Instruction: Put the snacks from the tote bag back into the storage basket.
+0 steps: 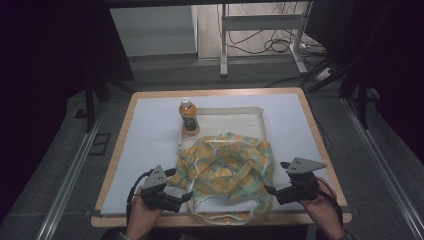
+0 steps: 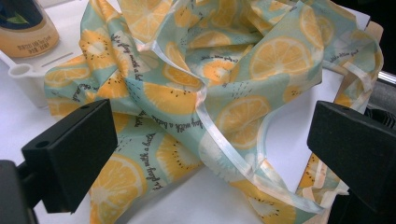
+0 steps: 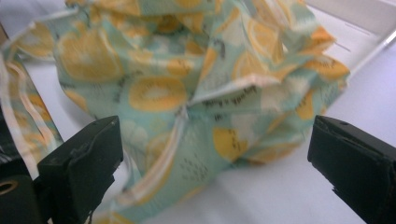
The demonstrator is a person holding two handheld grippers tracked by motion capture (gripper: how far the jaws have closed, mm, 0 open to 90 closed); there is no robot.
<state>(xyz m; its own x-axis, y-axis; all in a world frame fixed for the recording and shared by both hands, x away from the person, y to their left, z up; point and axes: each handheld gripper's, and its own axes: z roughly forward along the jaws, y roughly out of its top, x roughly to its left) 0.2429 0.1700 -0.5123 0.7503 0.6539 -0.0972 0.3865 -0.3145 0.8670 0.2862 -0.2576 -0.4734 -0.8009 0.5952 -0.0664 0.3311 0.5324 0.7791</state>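
Your left gripper (image 1: 187,196) has its jaws spread wide and clamped on nothing; in the left gripper view the crumpled citrus-print cloth (image 2: 196,93) lies in the gap between them and beyond, with a pale ribbon tie (image 2: 224,140) running down through the gap. I cannot tell whether either jaw touches the fabric.

Your right gripper (image 1: 268,189) also has its jaws well apart and empty. In the right gripper view the cloth (image 3: 187,79) bunches up just ahead of the gap, with its near edge reaching down between the jaws.

From the high view, the cloth (image 1: 227,162) sits at the near middle of the counter (image 1: 115,150), its far part draped over the near edge of a shallow white tray (image 1: 235,116). The left gripper sits at about 8 o'clock of the cloth, right at its corner; the right gripper sits at about 4 o'clock, just beside its edge. A bottle of amber drink (image 1: 188,116) stands upright in the tray's far left corner, at 11 o'clock of the cloth.
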